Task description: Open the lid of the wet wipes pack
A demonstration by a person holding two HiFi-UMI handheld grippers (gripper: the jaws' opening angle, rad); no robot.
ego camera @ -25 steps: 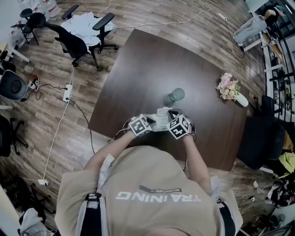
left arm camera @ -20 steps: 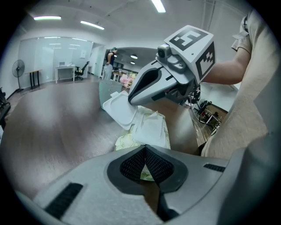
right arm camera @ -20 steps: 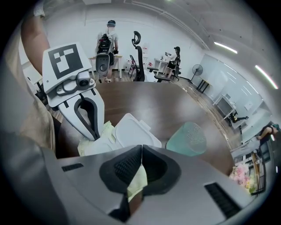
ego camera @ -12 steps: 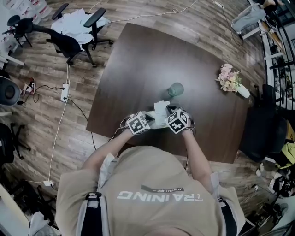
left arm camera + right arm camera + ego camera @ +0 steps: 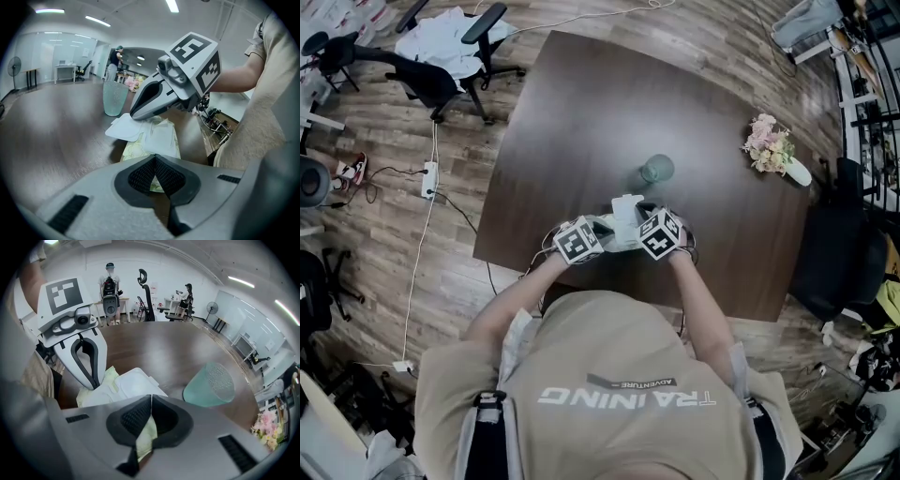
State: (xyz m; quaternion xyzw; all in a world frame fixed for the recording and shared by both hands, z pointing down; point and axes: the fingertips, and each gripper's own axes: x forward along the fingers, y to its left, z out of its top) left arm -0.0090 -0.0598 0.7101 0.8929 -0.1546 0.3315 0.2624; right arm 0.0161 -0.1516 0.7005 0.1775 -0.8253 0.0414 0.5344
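The left claw [image 5: 154, 160] is pinched together on one end of the wet wipes pack [image 5: 161, 140]. The right claw [image 5: 150, 401] is clamped on the pack's opposite pale-green edge. The pack is at the near part of the dark brown counter [image 5: 581, 112], with its white lid [image 5: 133, 386] on top. Just beyond it stands a green-tinted glass [image 5: 657, 169]. A vase of flowers [image 5: 773, 153] sits near the counter's right edge. The floor [image 5: 422, 281] is wood plank. Office chairs [image 5: 431, 80] and a power strip [image 5: 428, 178] are off to the left.
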